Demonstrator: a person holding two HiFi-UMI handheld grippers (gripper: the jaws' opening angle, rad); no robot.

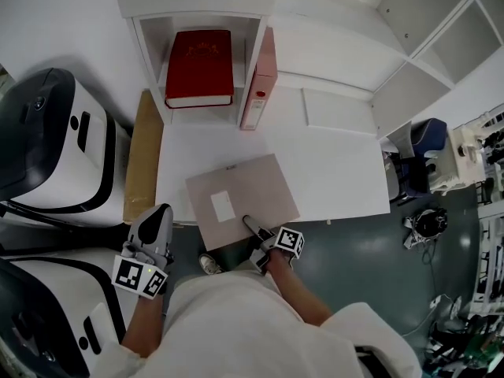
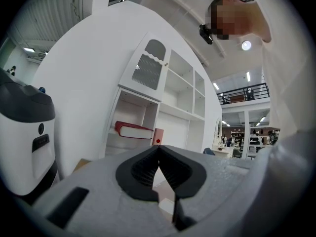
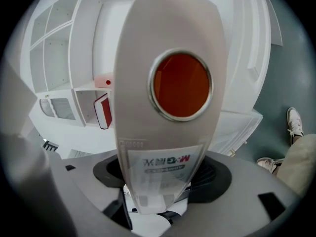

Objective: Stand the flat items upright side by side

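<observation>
Right gripper [image 1: 252,231] is grasping the beige binder [image 1: 236,191] by its spine, whose label [image 3: 163,169] is showing an inverted red logo, seemingly M&G; the binder is lying flat, overhanging the tabletop's [image 1: 339,172] near edge. Left gripper [image 1: 157,219] is hanging clenched and empty, left of it

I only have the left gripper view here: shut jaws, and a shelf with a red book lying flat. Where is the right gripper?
Observer: The right gripper is at the near edge of the desk, on a beige binder that lies flat and overhangs that edge.
Reviewer: Is it gripping it?
Observer: Yes. In the right gripper view the spine fills the gap between its jaws, with the pads against it.
Reviewer: And where does my left gripper sit?
Observer: The left gripper is off the desk's near left corner, beside a white machine.
</observation>
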